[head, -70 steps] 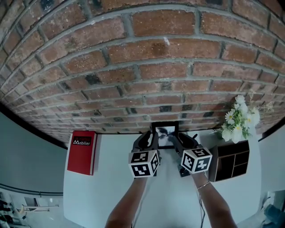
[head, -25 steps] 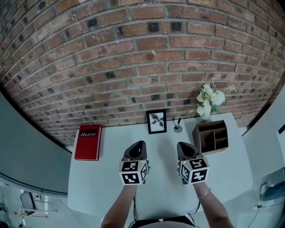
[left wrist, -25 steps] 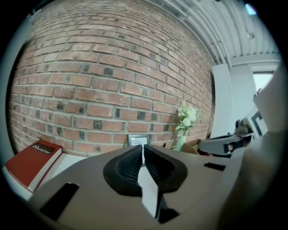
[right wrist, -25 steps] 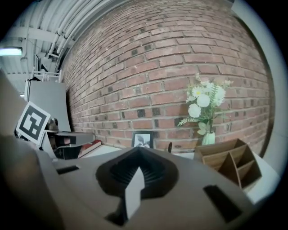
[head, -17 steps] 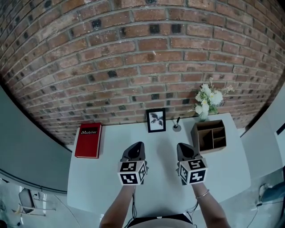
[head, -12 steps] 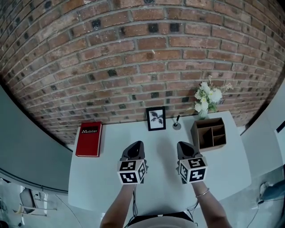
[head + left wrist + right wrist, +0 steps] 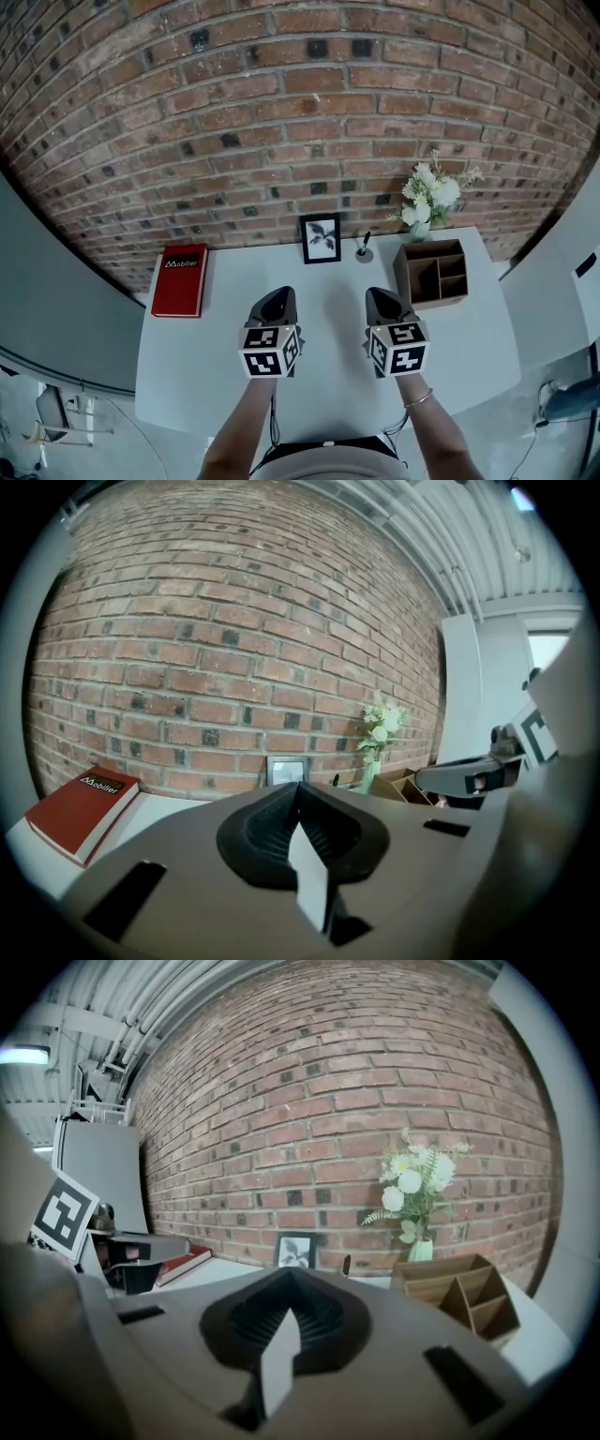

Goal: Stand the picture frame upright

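The picture frame (image 7: 321, 238) stands up straight at the back of the white table (image 7: 234, 281), close to the brick wall (image 7: 281, 112), between the red book (image 7: 180, 279) and the wooden box (image 7: 429, 274). So the job looks done. Both claws are near the person, well away from the frame. The left claw (image 7: 278, 298) has just been closing and is now pressed together with nothing in it. The right claw (image 7: 382, 302) is pressed together too, and it holds nothing. The best thing now, I think, is to keep both claws back and not bump the table, because a thin frame could tip over easily. Some things are hard to see. The back of the frame is hidden, so I cannot tell if it leans on the wall or has its own little leg. The picture inside is too small to make out well.
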